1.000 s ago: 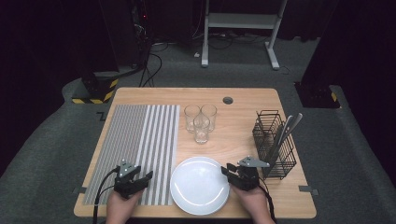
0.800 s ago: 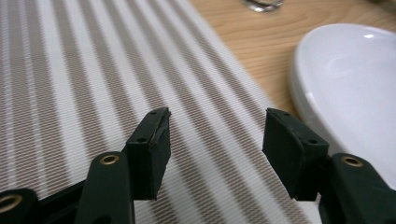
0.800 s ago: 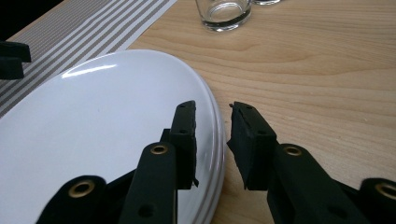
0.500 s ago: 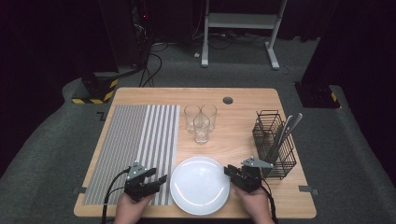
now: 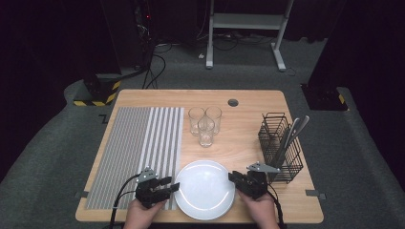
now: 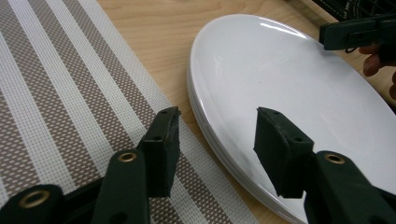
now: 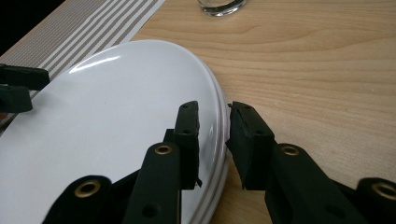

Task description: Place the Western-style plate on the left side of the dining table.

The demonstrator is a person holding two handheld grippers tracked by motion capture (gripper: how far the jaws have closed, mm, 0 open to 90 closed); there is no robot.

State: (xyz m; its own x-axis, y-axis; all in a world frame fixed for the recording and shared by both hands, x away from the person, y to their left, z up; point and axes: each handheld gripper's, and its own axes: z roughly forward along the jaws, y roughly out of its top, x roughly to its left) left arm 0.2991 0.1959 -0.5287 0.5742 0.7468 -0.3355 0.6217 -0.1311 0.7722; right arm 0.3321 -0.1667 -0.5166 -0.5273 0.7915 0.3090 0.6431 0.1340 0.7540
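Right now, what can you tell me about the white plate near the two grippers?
The white plate is round, glossy and looks ceramic. Its edge shows layers, so it seems a stack. It lies flat at the table's near edge, beside the striped placemat. The left gripper is open around its rim; the right gripper straddles the opposite rim.

white plates (image 5: pixel 203 190), stacked flat, table's near edge

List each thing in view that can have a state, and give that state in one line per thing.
Stack of white plates: flat on the table, not lifted.
Left gripper: open, jaws astride the stack's left rim.
Right gripper: open, jaws astride the stack's right rim.
Three glasses: upright, empty, clustered.
Wire cutlery basket: upright, cutlery leaning inside.
Striped placemat: flat, bare.
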